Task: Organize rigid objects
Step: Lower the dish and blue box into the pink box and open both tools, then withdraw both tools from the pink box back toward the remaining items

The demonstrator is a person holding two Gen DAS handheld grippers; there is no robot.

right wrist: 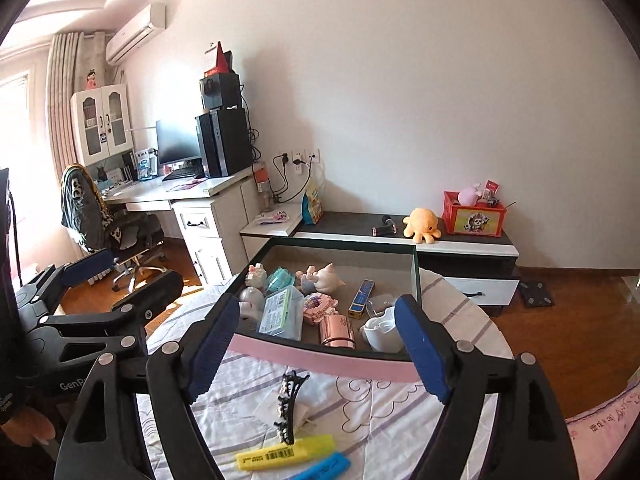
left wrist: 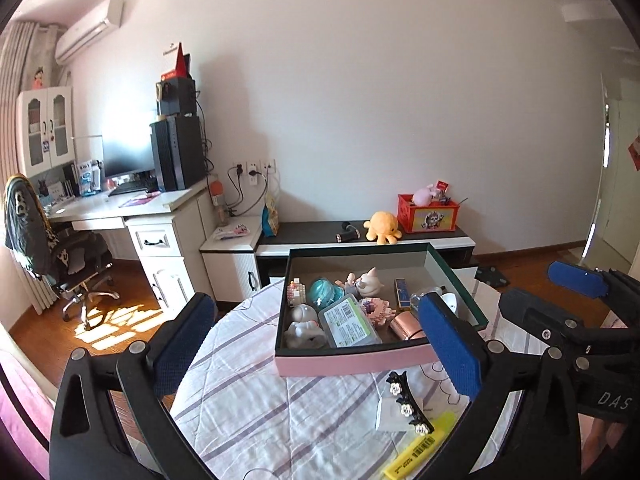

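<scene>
Both grippers stand released with nothing between their pads. The left gripper is spread very wide; the right gripper is open a little less.

Nearest, just below and ahead of the right gripper, three loose things lie on the quilted bed cover. The yellow highlighter lies crosswise to that gripper's pointing line, its barcode label facing up; the print beside the barcode is too small to read. Touching its far-right end is a blue highlighter, angled the same way. Just beyond them the black hair clip with white flowers runs nearly along the pointing line, resting partly on a white card.

From the left gripper these same things sit low and to the right, under its right finger, so by my reading the right gripper is the nearer one for the next pick. The clip's long axis suits a straight grasp across its width; the yellow highlighter would call for a turn of the wrist.

Farther ahead of both grippers stands the pink-sided box, open-topped and already holding figurines, a clear case with a green label, a rose-gold cylinder, a blue-and-gold stick and a white cup.

Readable writing: "GenR", cut off, on the left gripper's body in the right view, and "DAS" on the right gripper's body in the left view.
</scene>
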